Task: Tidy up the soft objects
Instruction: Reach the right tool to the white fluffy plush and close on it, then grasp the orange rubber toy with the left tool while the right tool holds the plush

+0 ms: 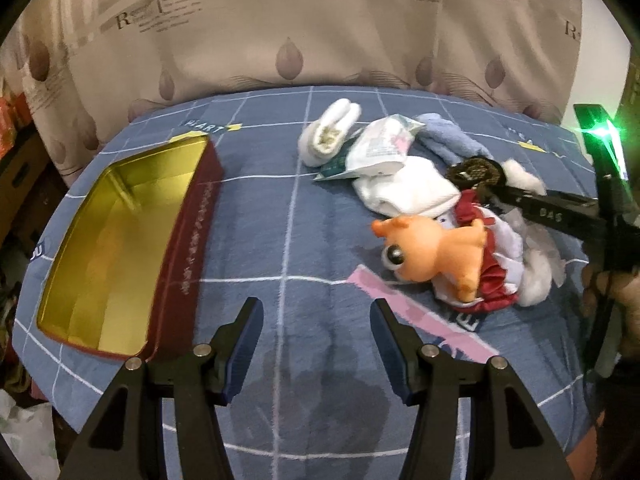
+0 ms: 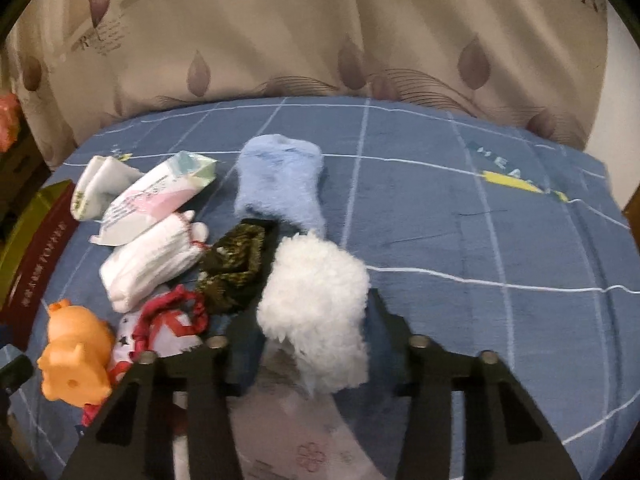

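A pile of soft things lies on the blue checked bedcover (image 1: pixel 288 220): an orange rubber animal toy (image 1: pixel 432 248), a red and white cloth (image 1: pixel 496 276), white socks (image 1: pixel 404 192), a tissue pack (image 1: pixel 380 148), a rolled white sock (image 1: pixel 332 132), a pale blue fluffy sock (image 2: pixel 280 180), a dark patterned scrunchie (image 2: pixel 236 268). My left gripper (image 1: pixel 316 336) is open and empty over the cover, left of the pile. My right gripper (image 2: pixel 316 320) stands with its jaws around a white fluffy ball (image 2: pixel 316 308). It reaches into the pile from the right in the left wrist view (image 1: pixel 500 190).
An open red tin box with a gold inside (image 1: pixel 120 248) sits at the left of the bed. A beige patterned curtain (image 1: pixel 320 32) hangs behind the bed. The far bed edge runs below the curtain.
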### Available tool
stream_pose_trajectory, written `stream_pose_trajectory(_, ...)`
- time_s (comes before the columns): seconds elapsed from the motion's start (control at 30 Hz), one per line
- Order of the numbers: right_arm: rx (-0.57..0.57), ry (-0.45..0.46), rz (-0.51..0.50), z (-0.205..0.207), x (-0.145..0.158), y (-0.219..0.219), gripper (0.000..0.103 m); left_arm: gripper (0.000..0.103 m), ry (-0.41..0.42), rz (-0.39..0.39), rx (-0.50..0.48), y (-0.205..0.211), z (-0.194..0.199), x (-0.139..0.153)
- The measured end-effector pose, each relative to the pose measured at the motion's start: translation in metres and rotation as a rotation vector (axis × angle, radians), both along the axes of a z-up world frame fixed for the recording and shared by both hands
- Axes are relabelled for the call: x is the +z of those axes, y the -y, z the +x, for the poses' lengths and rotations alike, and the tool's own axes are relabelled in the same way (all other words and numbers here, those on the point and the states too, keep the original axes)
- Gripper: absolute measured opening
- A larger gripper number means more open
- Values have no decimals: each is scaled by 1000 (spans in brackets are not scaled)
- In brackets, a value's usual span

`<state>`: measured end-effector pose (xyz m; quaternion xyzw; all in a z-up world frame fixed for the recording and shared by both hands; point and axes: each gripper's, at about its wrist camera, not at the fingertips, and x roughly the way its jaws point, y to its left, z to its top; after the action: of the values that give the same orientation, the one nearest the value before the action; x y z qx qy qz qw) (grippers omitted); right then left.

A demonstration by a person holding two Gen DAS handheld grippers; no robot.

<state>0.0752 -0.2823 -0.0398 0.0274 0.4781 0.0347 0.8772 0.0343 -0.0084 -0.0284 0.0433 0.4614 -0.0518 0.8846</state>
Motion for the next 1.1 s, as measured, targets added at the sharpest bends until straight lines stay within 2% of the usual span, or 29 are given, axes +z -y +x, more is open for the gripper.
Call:
stream_pose_trajectory(0.13, 0, 35, -2, -9, 3, 3, 36, 57, -15, -34, -27, 8, 3, 3)
stream_pose_trajectory(0.27, -77, 79, -11, -20, 10, 24, 35, 57, -39, -54, -58, 18, 8, 5)
stream_pose_trajectory(0.37, -150, 98, -23, -32, 10, 46, 35, 57, -78, -102, -71, 25, 12, 6)
stream_pose_trajectory(0.47, -212, 83, -8, -37, 4, 68, 35, 57, -118, -148, -72, 32, 19, 8)
stream_pose_trajectory(0.57, -227, 64, 32, -39, -4, 77, 35, 57, -145, -198, -63, 37, 28, 15)
stream_pose_trajectory(0.77, -210, 59, 25, -37, -6, 74, 36, 57, -226, -322, 5, 41, 53, 26)
stream_pose_trajectory(1.0, -205, 42, 56, -36, -10, 77, 37, 57, -388, -450, 162, 41, 82, 8)
stream_pose_trajectory(1.1, -202, 37, 55, -35, -10, 76, 37, 57, -382, -473, 207, 38, 87, 10)
